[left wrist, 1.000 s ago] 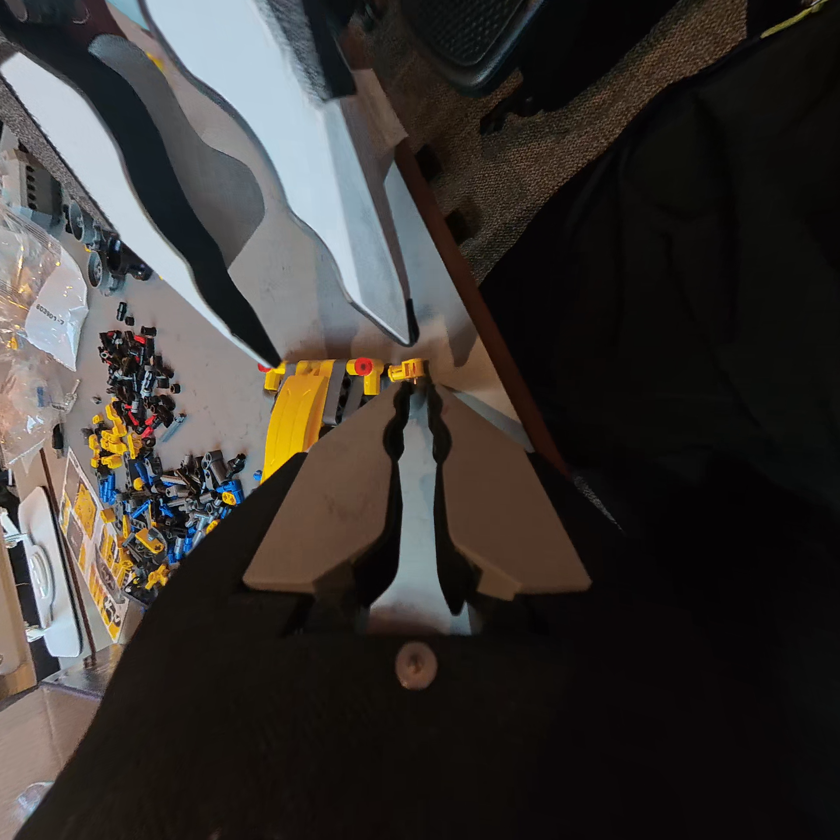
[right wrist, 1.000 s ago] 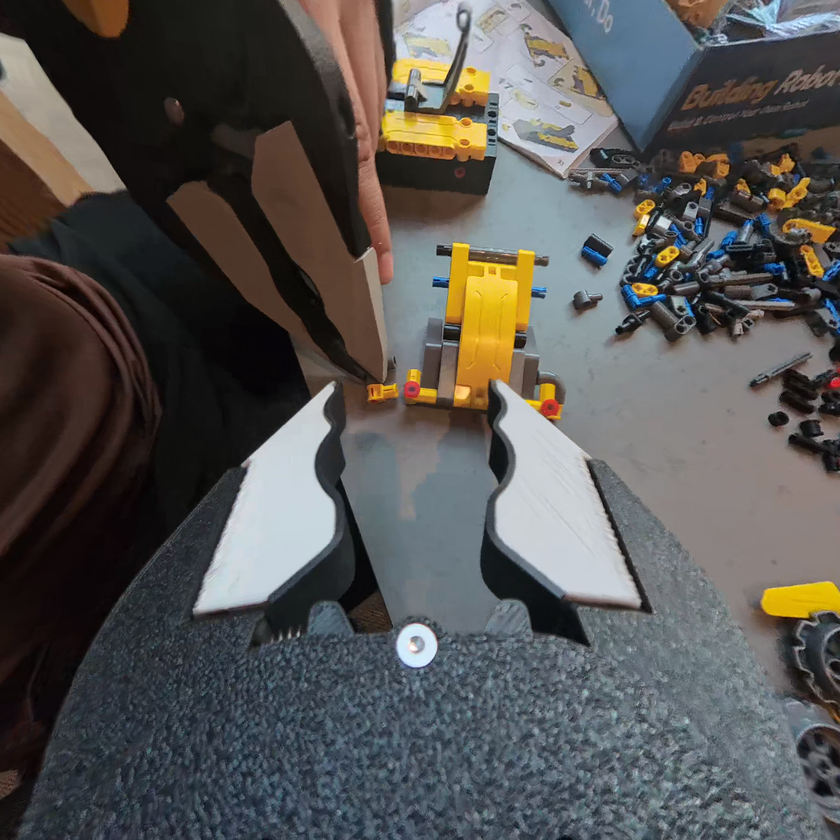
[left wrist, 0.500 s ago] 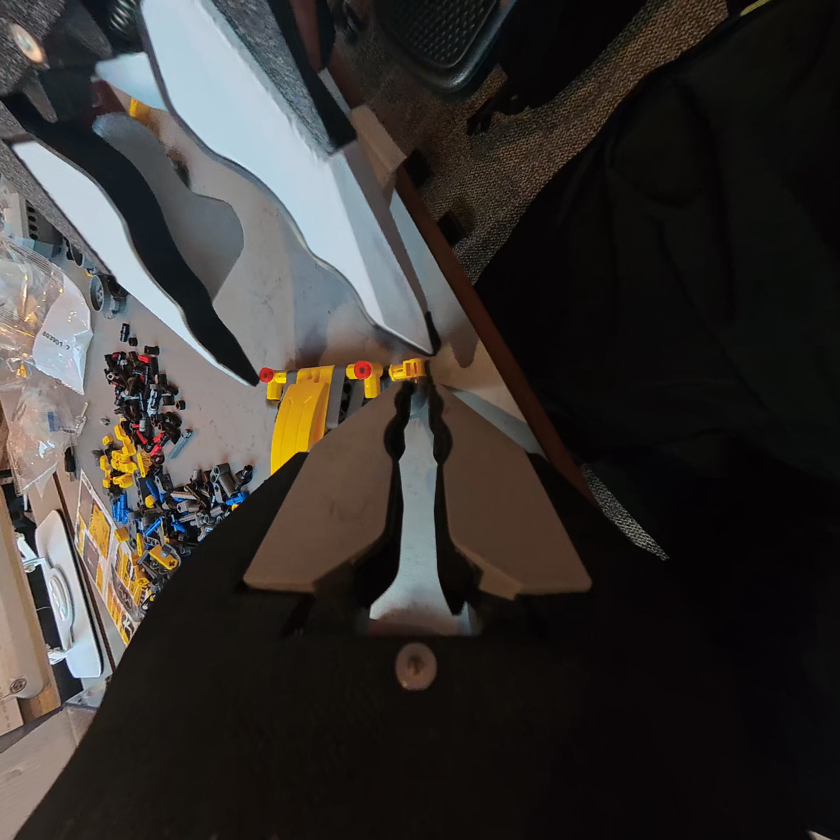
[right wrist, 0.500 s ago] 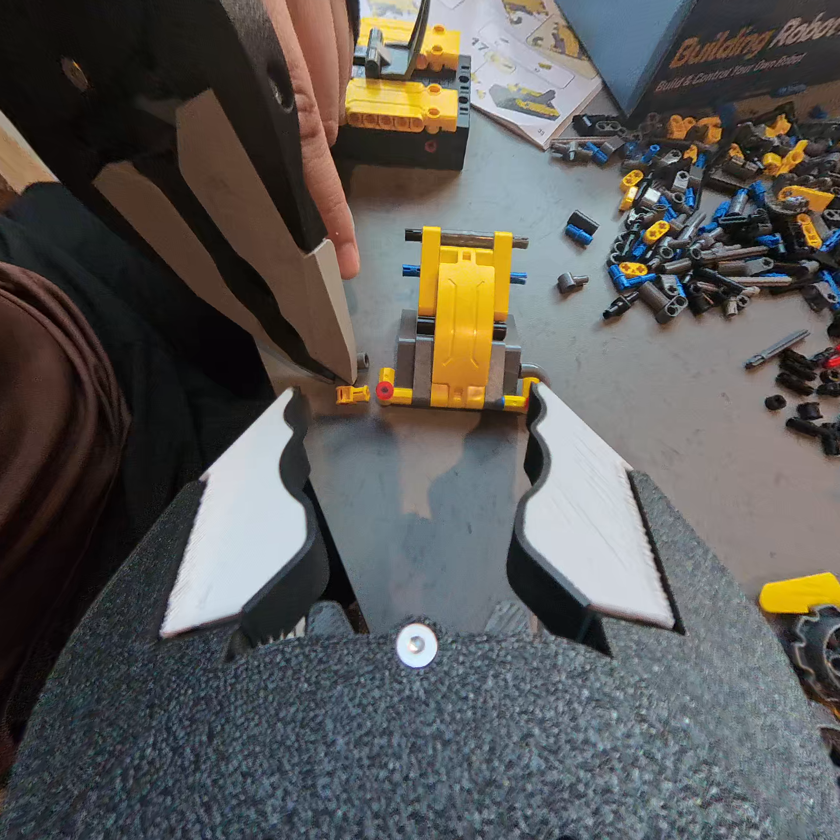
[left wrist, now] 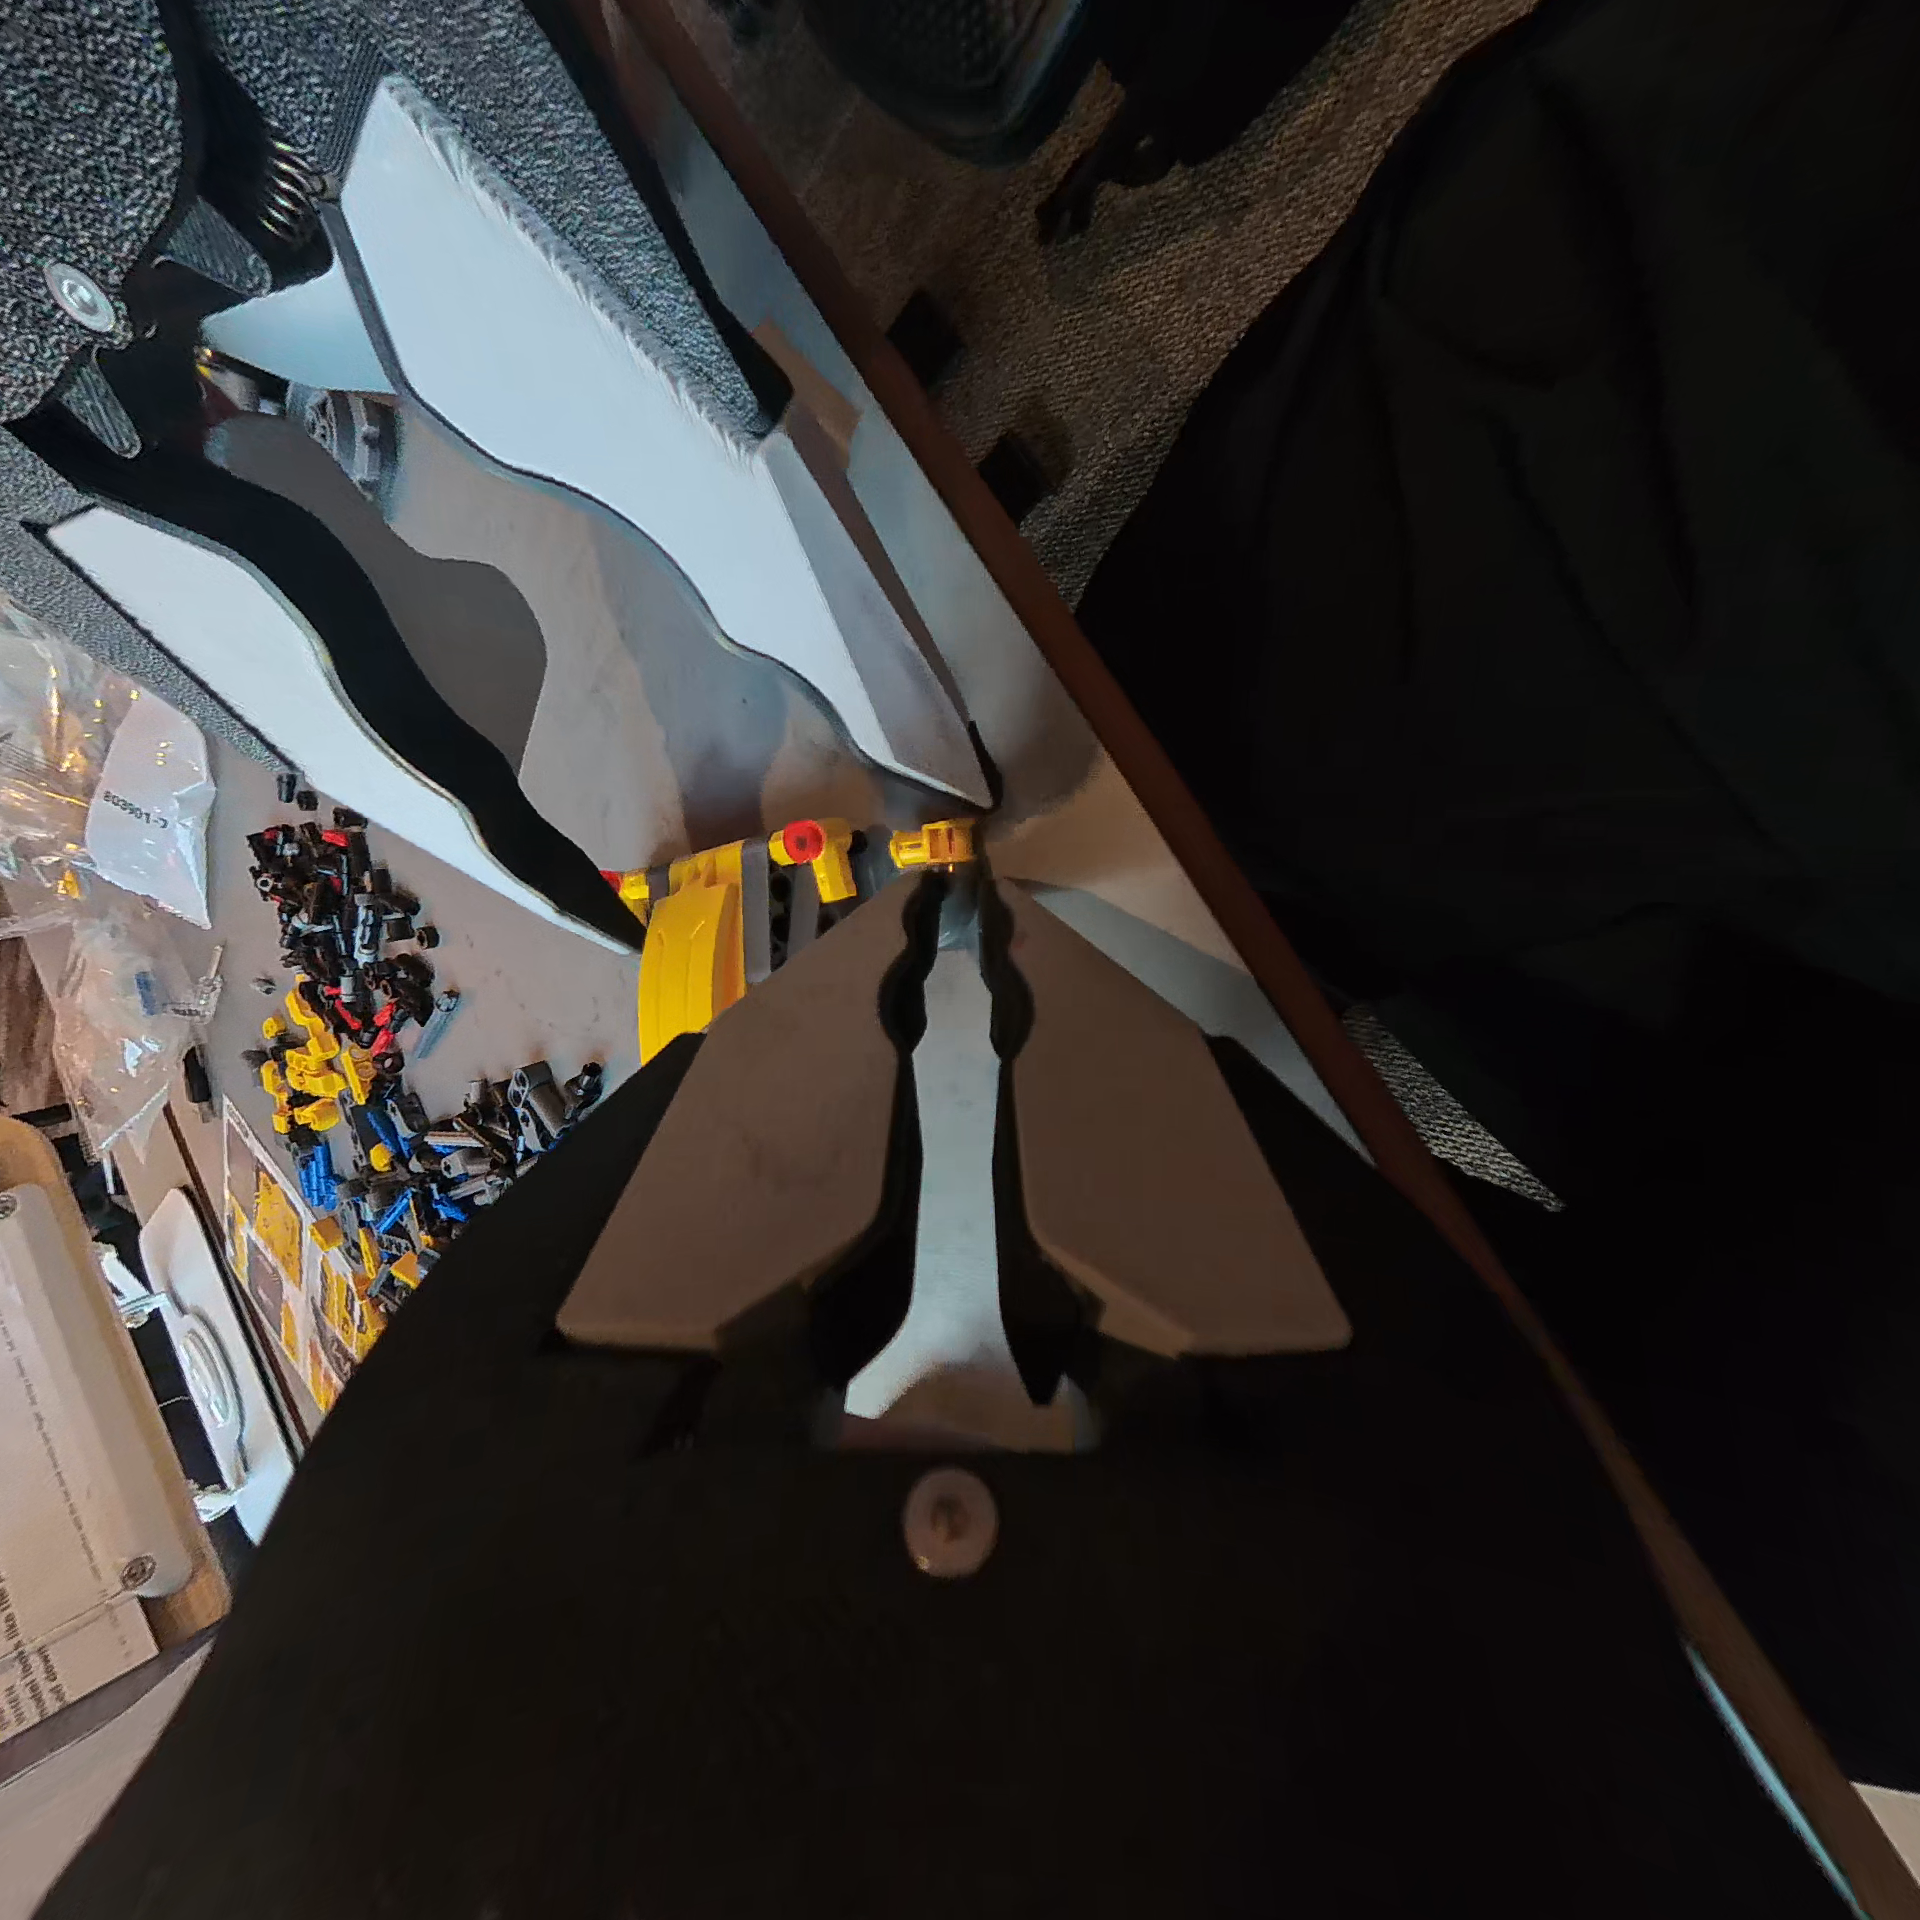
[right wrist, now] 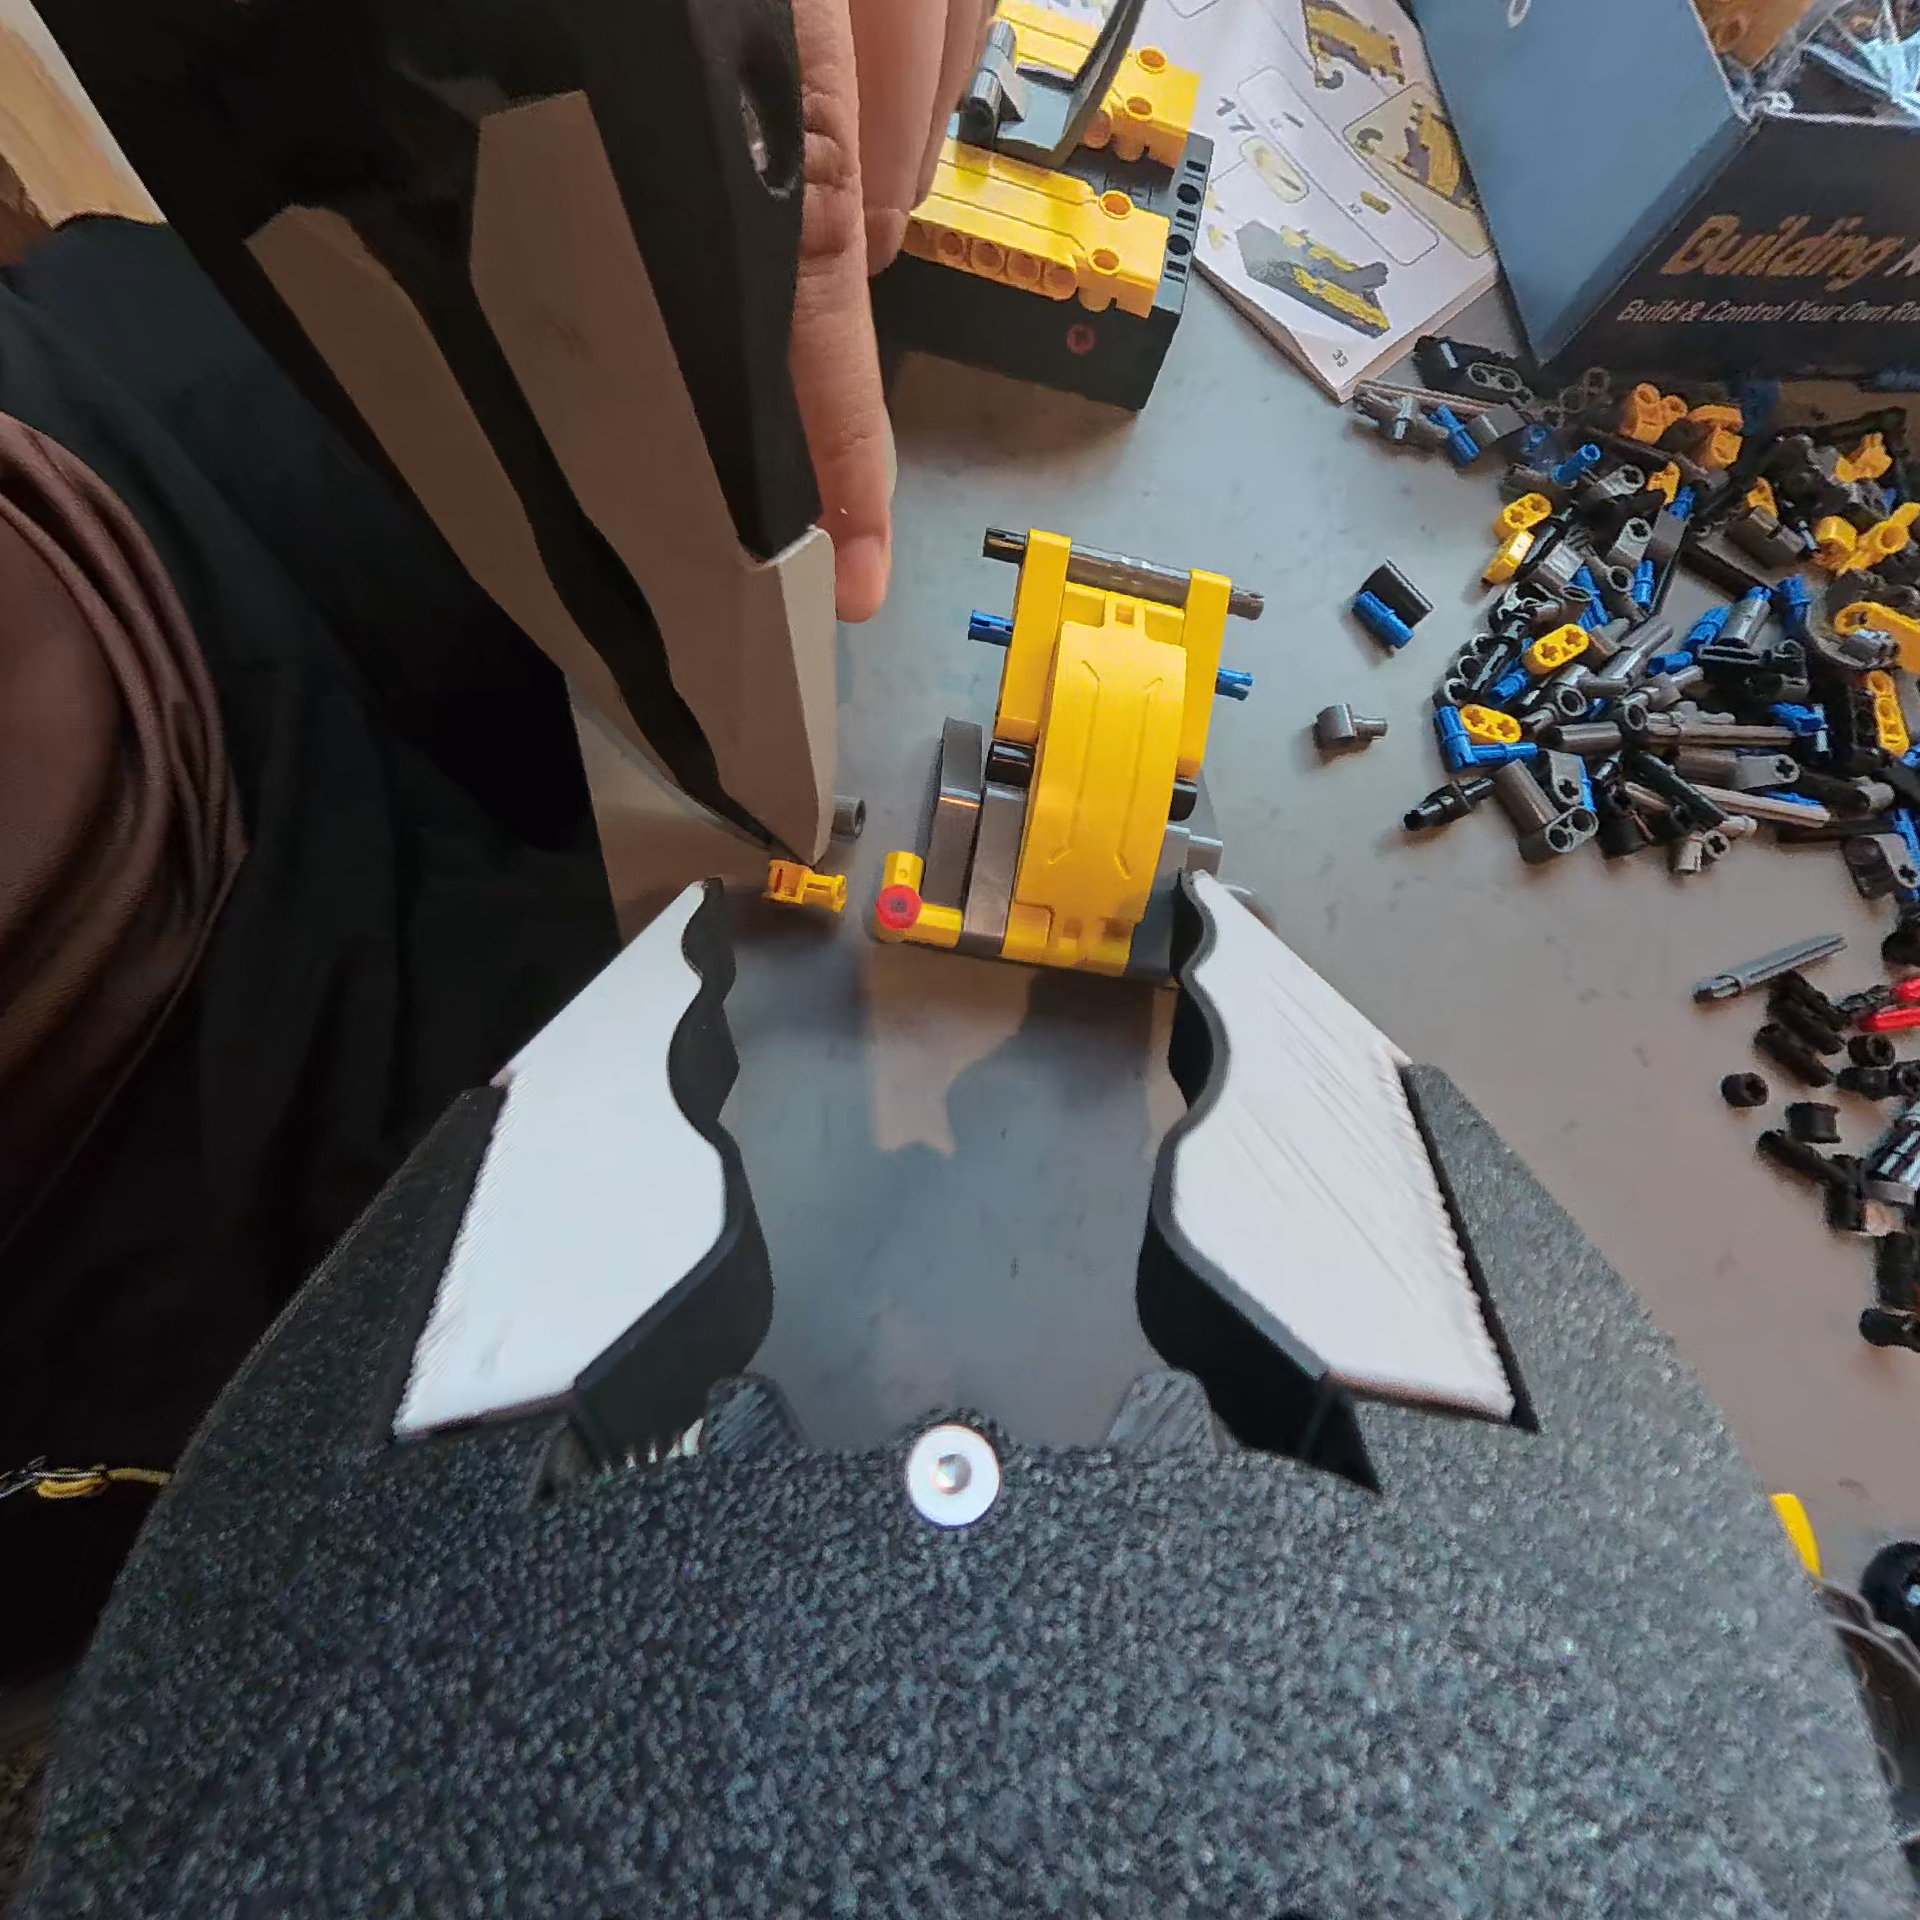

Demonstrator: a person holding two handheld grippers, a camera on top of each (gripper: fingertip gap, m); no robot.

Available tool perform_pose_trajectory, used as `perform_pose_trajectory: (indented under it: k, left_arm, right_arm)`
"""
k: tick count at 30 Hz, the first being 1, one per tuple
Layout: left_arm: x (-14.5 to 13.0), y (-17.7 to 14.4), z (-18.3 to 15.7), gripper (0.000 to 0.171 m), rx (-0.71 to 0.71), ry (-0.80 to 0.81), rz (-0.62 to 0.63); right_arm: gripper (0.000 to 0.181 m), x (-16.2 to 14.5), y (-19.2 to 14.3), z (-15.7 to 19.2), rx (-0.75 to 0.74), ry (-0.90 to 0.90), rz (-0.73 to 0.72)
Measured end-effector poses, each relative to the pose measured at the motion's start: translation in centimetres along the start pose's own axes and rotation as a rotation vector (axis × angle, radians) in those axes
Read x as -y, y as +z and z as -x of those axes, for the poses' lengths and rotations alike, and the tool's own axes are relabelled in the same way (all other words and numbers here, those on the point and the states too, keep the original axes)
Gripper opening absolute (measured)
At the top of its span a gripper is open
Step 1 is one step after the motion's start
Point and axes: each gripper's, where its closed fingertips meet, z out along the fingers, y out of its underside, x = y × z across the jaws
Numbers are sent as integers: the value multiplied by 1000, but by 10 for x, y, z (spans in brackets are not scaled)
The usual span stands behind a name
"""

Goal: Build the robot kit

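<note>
A yellow and grey brick assembly [right wrist: 1101,769] lies on the grey table [right wrist: 1351,1039]. My right gripper [right wrist: 948,891] is open and empty, its fingertips either side of the assembly's near end, and the right tip is against it. It also shows open in the left wrist view [left wrist: 800,868]. A small yellow connector [right wrist: 805,885] lies just left of the assembly, with a small grey piece [right wrist: 850,816] beside it. My left gripper [left wrist: 954,885] is shut to a narrow slit, its tips right at the connector [left wrist: 935,844]. Nothing shows between them. A hand [right wrist: 842,364] holds it.
A pile of loose blue, black, grey and yellow pieces [right wrist: 1662,707] lies to the right. A black and yellow block [right wrist: 1049,239], a booklet [right wrist: 1351,208] and a blue box [right wrist: 1662,156] stand behind. Plastic bags [left wrist: 104,831] lie farther off. The table edge [left wrist: 1143,727] runs close by.
My right gripper has opened wider than a second ago and sits closer around the assembly's near end. My left gripper has stayed shut at the yellow connector.
</note>
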Motion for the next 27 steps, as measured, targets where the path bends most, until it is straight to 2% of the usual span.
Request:
perform_pose_trajectory:
  k: [4, 8, 11, 27]
  left_arm:
    - [-1, 1, 2, 4, 8, -12, -6]
    - [0, 1, 2, 4, 16, -20, -11]
    - [1, 2, 3, 4, 17, -26, -12]
    - [1, 5, 7, 4, -34, -118, -6]
  right_arm:
    - [86, 6, -3, 0, -10, -53, -12]
    - [92, -1, 3, -3, -18, -46, 32]
    - [93, 0, 5, -1, -2, -30, 12]
    - [87, -5, 4, 3, 17, -14, 4]
